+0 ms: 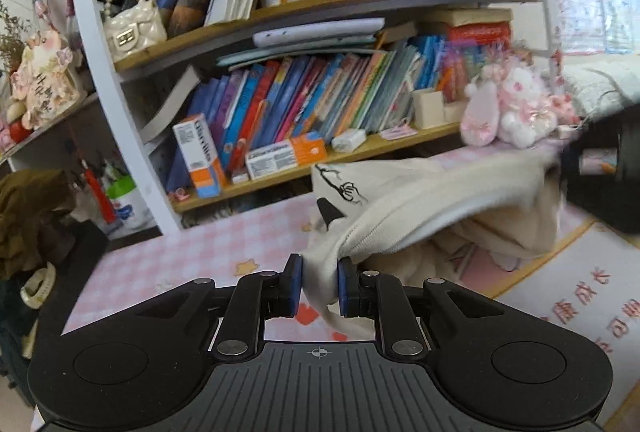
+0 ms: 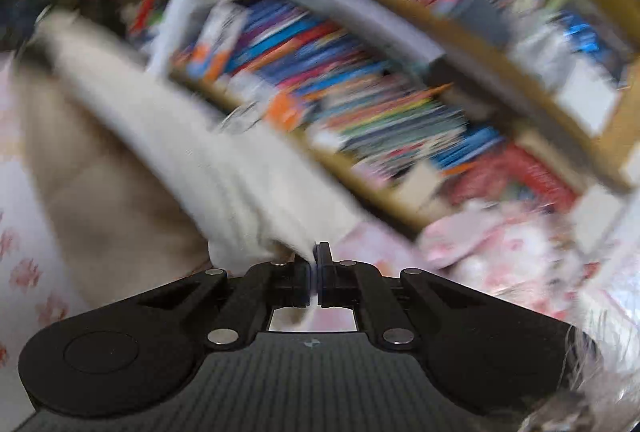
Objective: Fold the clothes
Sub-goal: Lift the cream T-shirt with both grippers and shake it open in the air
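Cloth bunched between blue pads: the left gripper (image 1: 319, 282) is clamped on a corner of a cream garment (image 1: 432, 200), which runs up and away to the right as a taut ribbed band, lifted clear of the pink checked tablecloth (image 1: 192, 252). The right gripper (image 2: 314, 270) has its jaws closed to a sliver on the garment's other end, the band leaving it up and to the left (this view is smeared by motion, so how deep the bite goes cannot be told). The long axis thus lies between the two tools, neither plainly nearer the middle; the slack body hangs below the band toward the table. Any fold looks to turn on keeping that edge stretched. Beyond stands a bookshelf (image 1: 320, 80) crammed with leaning books, with a quilted handbag (image 1: 134, 26), contents unseen.
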Demonstrator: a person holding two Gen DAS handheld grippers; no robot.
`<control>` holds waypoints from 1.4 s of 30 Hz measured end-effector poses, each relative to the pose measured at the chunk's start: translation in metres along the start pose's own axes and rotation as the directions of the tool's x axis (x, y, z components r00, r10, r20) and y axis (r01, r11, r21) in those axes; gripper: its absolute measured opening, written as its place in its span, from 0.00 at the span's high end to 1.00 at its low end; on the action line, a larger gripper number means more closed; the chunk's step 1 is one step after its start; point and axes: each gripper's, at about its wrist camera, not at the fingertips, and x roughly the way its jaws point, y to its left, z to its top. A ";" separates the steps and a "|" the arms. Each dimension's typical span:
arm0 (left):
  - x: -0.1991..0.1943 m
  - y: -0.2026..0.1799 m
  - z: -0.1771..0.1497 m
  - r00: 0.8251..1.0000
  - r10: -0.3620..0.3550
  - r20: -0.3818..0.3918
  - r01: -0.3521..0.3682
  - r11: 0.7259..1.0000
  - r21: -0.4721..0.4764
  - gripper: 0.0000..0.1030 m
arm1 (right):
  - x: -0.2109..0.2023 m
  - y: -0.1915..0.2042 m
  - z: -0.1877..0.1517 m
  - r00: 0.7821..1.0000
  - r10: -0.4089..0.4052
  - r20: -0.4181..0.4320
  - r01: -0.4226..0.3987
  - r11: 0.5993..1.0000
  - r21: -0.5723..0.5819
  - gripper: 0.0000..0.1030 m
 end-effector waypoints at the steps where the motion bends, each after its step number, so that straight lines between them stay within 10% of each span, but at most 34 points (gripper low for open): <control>1: -0.007 0.002 0.002 1.000 -0.009 0.030 0.009 1.000 -0.010 0.83 | -0.012 -0.006 0.010 0.999 -0.027 0.035 0.027 1.000 0.005 0.97; 5: -0.047 0.025 0.027 0.978 0.002 0.210 0.013 0.998 -0.069 0.84 | -0.068 -0.021 0.058 0.968 -0.127 0.216 0.130 0.992 0.003 0.97; 9: -0.105 0.054 0.061 0.896 0.061 0.440 -0.024 0.996 -0.090 0.84 | -0.124 -0.037 0.107 0.895 -0.220 0.389 0.230 0.973 0.020 0.97; 12: -0.157 0.077 0.084 0.753 0.113 0.649 -0.071 0.993 -0.090 0.84 | -0.171 -0.038 0.140 0.788 -0.290 0.543 0.324 0.945 0.035 0.97; 18: -0.231 0.100 0.109 0.453 0.149 0.879 -0.092 0.988 -0.120 0.84 | -0.261 -0.036 0.186 0.468 -0.386 0.795 0.509 0.853 0.114 0.97; 21: -0.249 0.107 0.119 0.376 0.149 0.914 -0.068 0.989 -0.133 0.84 | -0.293 -0.038 0.201 0.331 -0.386 0.861 0.546 0.822 0.159 0.97; 23: -0.258 0.111 0.126 0.339 0.148 0.929 -0.054 0.989 -0.138 0.84 | -0.301 -0.040 0.206 0.303 -0.375 0.876 0.547 0.821 0.162 0.97; 25: -0.246 0.114 0.130 0.393 0.140 0.909 -0.053 0.990 -0.130 0.84 | -0.294 -0.048 0.209 0.358 -0.359 0.862 0.523 0.842 0.134 0.97; 27: -0.216 0.117 0.131 0.522 0.121 0.844 -0.040 0.992 -0.118 0.84 | -0.274 -0.055 0.208 0.472 -0.335 0.815 0.464 0.881 0.093 0.97; 31: -0.129 0.119 0.112 0.797 0.079 0.599 -0.030 0.995 -0.092 0.84 | -0.198 -0.064 0.185 0.779 -0.221 0.586 0.261 0.965 0.016 0.97; 34: -0.036 0.113 0.064 0.959 0.036 0.280 -0.015 0.997 -0.075 0.84 | -0.129 -0.055 0.148 0.908 -0.135 0.397 0.136 0.990 0.026 0.97; 38: 0.054 0.097 0.010 1.000 -0.005 0.022 0.007 0.997 -0.072 0.84 | -0.038 -0.043 0.099 0.993 0.015 0.121 -0.025 0.996 0.081 0.97; 42: 0.109 0.097 0.017 0.999 -0.023 -0.049 0.018 0.995 -0.102 0.84 | 0.046 -0.035 0.060 0.980 0.164 -0.116 -0.145 0.976 0.163 0.97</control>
